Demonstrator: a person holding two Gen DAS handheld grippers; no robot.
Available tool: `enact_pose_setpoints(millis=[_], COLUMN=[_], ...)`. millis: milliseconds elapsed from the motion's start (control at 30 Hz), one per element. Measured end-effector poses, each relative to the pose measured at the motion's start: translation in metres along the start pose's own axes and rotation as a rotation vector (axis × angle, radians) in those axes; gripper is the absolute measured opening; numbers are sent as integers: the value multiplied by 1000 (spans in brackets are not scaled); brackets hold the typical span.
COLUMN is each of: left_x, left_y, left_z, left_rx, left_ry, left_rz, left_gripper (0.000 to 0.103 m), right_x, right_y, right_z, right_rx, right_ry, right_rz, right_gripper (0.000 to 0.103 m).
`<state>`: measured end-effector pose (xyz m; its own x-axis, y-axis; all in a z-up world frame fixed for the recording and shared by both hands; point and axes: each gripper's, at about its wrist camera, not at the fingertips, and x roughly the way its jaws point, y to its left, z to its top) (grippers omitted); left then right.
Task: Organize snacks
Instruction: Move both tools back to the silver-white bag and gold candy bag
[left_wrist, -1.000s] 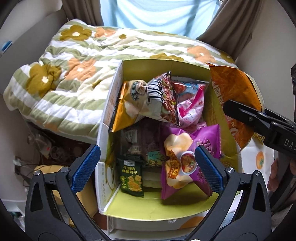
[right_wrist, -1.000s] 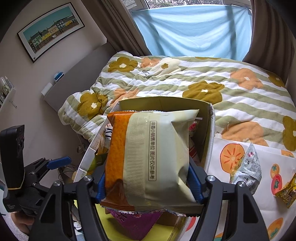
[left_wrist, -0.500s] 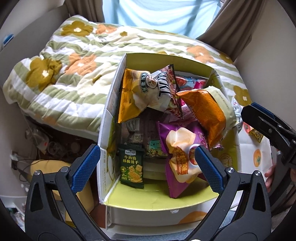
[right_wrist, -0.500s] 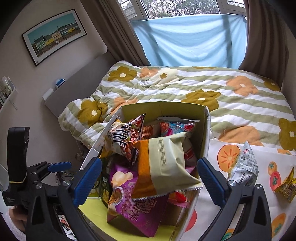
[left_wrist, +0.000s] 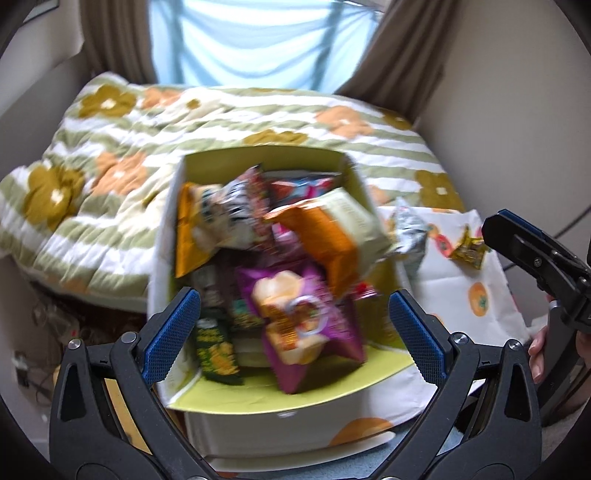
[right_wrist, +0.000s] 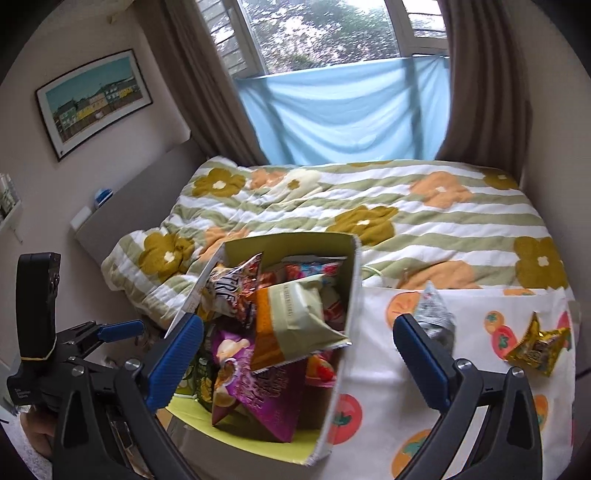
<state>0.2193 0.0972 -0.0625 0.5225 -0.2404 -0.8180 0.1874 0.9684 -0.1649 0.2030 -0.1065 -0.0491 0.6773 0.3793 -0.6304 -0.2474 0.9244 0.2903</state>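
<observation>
**A:** Right wrist view first — what did the right gripper (right_wrist: 297, 352) have?

**B:** Nothing. Its blue-padded fingers (right_wrist: 175, 363) were spread wide, with no packet between them. They framed the open yellow-green cardboard box (right_wrist: 288, 243), which stood on the white persimmon-print cloth (right_wrist: 373, 373) covering the tabletop, just beside the bed with the striped floral quilt (right_wrist: 424, 218).

**A:** And the orange-and-beige snack bag (right_wrist: 295, 317)?

**B:** It lay in the box, tilted on top of the other packets, resting over the purple chip bag (right_wrist: 258, 391) and next to the black-and-white striped bag (right_wrist: 231, 290).

**A:** Anything outside the box?

**B:** A crinkled silver packet (right_wrist: 434, 314) sat on the cloth close to the box's right wall, and a small yellow wrapper (right_wrist: 537, 347) lay further right, well apart from the box.

**A:** The left gripper (left_wrist: 293, 334)?

**B:** In the left wrist view, which was blurred, its fingers (left_wrist: 171, 332) were also spread and empty, hovering over the near end of the box (left_wrist: 266, 157). A small dark green cracker pack (left_wrist: 216, 349) stood at the box's front left corner.
</observation>
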Motion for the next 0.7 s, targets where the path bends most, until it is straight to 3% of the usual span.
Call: enact_pose_setpoints(millis=[300, 433, 567, 700], left_x=[21, 47, 83, 123], left_y=[-99, -147, -191, -224], left_z=[24, 34, 44, 57], left_rx=[106, 113, 122, 140], left_ry=[-6, 22, 61, 71], left_rz=[-43, -61, -36, 43], left_gripper=[101, 101, 101, 101], right_x=[-42, -49, -52, -45], right_y=[-80, -124, -170, -213], right_z=[2, 4, 3, -1], right_rx=[48, 16, -43, -117], right_ry=[-37, 9, 76, 144], right_rz=[-95, -125, -146, -161], right_gripper=[102, 102, 102, 102])
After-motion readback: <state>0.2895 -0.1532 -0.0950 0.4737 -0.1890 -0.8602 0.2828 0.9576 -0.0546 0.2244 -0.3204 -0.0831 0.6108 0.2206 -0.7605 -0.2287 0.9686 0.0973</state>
